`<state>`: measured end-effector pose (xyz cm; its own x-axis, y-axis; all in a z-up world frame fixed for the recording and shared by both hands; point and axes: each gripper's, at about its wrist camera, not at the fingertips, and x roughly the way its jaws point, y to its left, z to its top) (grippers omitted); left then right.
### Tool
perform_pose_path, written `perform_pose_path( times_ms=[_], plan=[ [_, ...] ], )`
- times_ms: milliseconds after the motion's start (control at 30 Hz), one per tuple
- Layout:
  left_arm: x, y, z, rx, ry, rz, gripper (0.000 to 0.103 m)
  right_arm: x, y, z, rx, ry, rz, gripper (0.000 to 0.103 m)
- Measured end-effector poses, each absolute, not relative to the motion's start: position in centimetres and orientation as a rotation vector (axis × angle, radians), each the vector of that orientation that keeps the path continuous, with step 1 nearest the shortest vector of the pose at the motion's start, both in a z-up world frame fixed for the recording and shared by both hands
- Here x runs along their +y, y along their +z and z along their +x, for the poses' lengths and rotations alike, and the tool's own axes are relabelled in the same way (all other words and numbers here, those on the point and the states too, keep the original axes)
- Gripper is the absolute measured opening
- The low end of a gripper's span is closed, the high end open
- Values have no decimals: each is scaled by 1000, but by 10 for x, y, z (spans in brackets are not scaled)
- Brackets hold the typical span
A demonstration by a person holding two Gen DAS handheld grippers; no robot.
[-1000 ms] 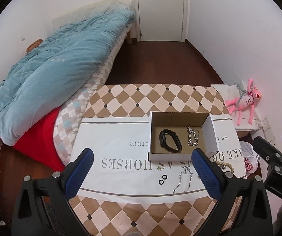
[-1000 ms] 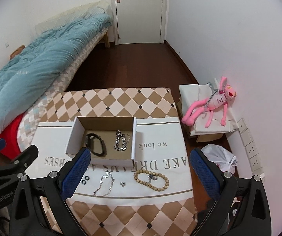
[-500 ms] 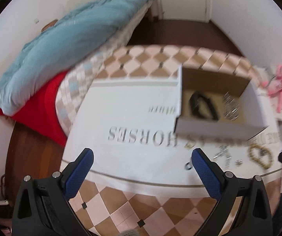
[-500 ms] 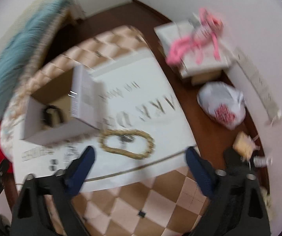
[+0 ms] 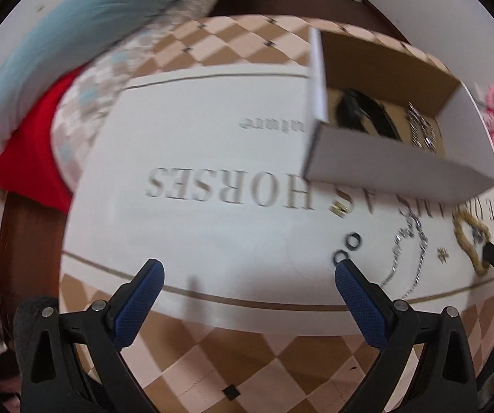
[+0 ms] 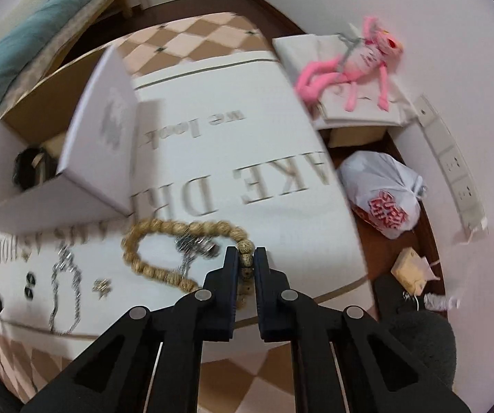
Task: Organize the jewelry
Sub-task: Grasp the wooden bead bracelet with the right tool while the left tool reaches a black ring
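R gripper (image 6: 246, 258) fingers clamped on round wooden-bead bracelet (image 6: 164, 229); L gripper (image 5: 248, 275) fingers wide apart w/ textured blue pads.

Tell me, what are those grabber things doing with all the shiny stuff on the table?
Someone is tidying jewelry into a cardboard box. The right gripper has pinched the wooden bead bracelet lying on the white cloth. The left gripper hangs open above the cloth, holding nothing. A black band and a silver chain are already in the box. Two black rings, a silver necklace and small earrings wait outside.
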<state>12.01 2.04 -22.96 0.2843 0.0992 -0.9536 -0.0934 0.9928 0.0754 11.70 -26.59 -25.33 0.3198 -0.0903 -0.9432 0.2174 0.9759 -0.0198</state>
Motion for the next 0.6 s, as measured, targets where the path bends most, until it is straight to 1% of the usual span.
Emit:
perform_pose_path(
  times_ms=[167, 200, 267, 333, 400, 433, 467, 500, 533, 567, 600],
  plan=[
    [4, -244, 121, 1286, 48, 55, 101, -248, -255, 103, 1242, -139, 95, 9],
    [-1, -246, 121, 1288, 27, 65, 99, -246, -255, 100, 1240, -137, 91, 9],
    [-7, -248, 122, 1291, 5, 83, 93, -244, -253, 94, 1236, -139, 91, 9],
    [-14, -249, 123, 1288, -16, 102, 90, -244, -254, 93, 1236, -140, 96, 9],
    [-18, -251, 124, 1288, -30, 111, 77, -244, -254, 92, 1238, -141, 99, 9],
    [-20, -250, 123, 1283, -38, 106, 74, -244, -254, 92, 1239, -140, 97, 9],
    [-21, -249, 123, 1278, -46, 101, 66, -245, -254, 93, 1240, -141, 96, 9],
    [-21, -247, 124, 1273, -54, 97, 52, -245, -254, 94, 1240, -141, 98, 9],
    [-23, -245, 124, 1267, -67, 91, 44, -245, -254, 93, 1241, -141, 102, 9],
    [-28, -243, 125, 1267, -78, 89, 30, -244, -254, 94, 1242, -141, 104, 9],
    [-30, -242, 125, 1267, -92, 92, 18, -245, -254, 95, 1243, -141, 106, 9]
  ],
)
